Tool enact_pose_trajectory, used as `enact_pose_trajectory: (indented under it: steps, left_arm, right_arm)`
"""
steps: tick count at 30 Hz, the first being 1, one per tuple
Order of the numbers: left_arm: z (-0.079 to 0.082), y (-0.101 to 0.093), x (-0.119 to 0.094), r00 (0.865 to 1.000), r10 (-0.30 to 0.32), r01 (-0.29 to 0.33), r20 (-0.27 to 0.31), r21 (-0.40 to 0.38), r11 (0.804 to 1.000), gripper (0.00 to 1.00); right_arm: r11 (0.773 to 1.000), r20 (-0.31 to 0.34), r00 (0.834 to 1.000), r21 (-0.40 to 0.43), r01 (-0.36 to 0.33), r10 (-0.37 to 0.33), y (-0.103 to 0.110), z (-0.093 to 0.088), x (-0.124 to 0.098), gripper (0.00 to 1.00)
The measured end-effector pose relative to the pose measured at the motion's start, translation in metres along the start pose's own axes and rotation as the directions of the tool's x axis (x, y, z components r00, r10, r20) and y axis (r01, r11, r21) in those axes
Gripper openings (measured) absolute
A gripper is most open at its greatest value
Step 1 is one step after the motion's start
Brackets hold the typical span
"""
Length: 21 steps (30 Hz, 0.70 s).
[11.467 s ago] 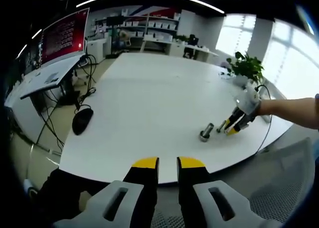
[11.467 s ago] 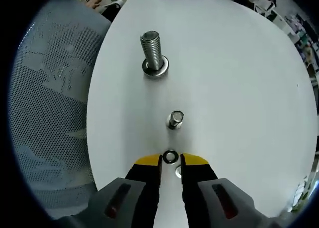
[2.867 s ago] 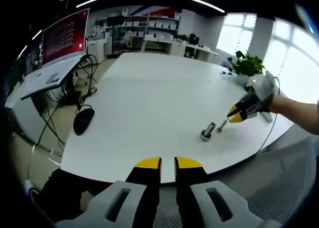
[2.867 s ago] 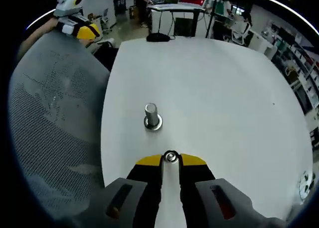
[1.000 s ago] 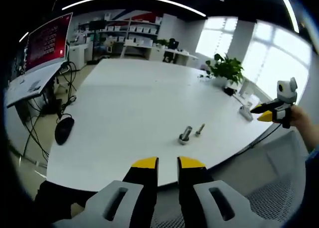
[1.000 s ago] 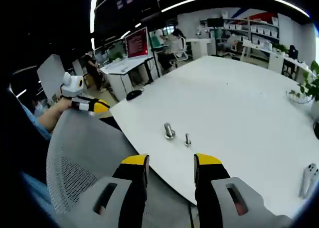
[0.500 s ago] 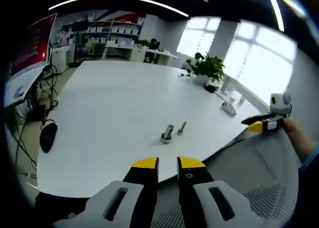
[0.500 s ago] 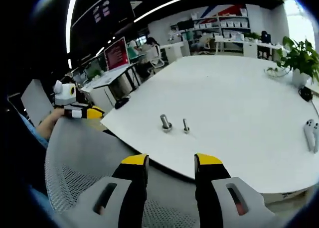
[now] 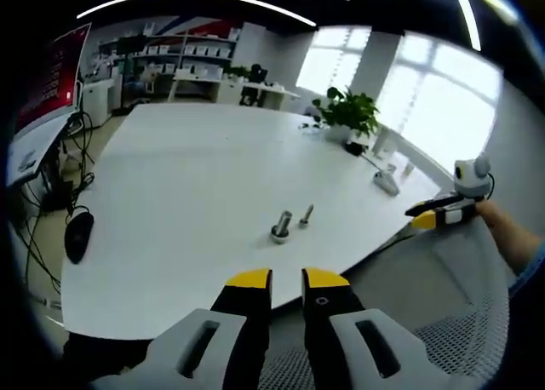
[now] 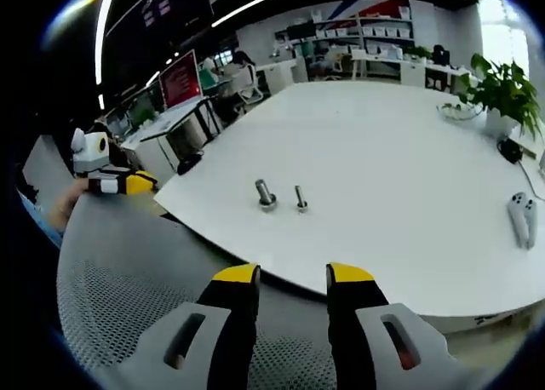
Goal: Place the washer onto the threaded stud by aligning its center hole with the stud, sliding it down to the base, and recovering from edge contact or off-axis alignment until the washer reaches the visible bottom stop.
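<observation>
A white table (image 9: 170, 177) stands ahead of both grippers, which are held back off its near edge over a mesh chair (image 10: 111, 322). In the left gripper view, the left gripper (image 9: 285, 279) shows at the bottom with its yellow-tipped jaws close together, a thin gap between them and nothing held. Ahead of it and slightly to its left, near the table's near edge, stand two upright metal pieces: a thick bolt (image 9: 281, 226) on the left and a thinner stud (image 9: 306, 216) just beside it on the right. At the far right of that view the right gripper (image 9: 426, 215) is held out past the table edge. In the right gripper view, the left gripper (image 10: 128, 183) shows at the far left, off the table's edge. The bolt (image 10: 265, 195) and stud (image 10: 300, 198) stand side by side near the near edge, straight ahead of the right gripper (image 10: 291, 275), whose jaws are apart and empty. Both pieces point straight up from the surface, long axes vertical. The washer is too small to make out; judging by this, it may already sit at the stud's base. Neither gripper is clearly nearer.
</observation>
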<state>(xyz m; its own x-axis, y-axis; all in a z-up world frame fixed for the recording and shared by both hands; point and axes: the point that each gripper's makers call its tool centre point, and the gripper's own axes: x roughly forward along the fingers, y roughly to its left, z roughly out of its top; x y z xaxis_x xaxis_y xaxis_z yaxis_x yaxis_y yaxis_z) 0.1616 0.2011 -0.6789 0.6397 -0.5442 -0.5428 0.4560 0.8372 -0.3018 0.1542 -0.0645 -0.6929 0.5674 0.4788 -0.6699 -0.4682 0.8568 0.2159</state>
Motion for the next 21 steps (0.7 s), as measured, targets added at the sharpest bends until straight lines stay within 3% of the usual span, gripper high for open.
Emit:
enact_pose_trajectory:
  steps: [13, 21]
  left_arm:
    - [-0.0011, -0.0011, 0.0006, 1.0, -0.006, 0.006, -0.008, 0.019, 1.0, 0.11]
    - [0.0043, 0.0013, -0.0003, 1.0, 0.013, -0.013, 0.027, 0.012, 1.0, 0.1]
  right_arm:
    - [1.0, -0.019, 1.0, 0.014, -0.019, 0.02, -0.0036, -0.0039, 0.0024, 0.33]
    - [0.999, -0.043, 0.998, 0.022, -0.038, 0.039, -0.0055, -0.0094, 0.0048, 0.33]
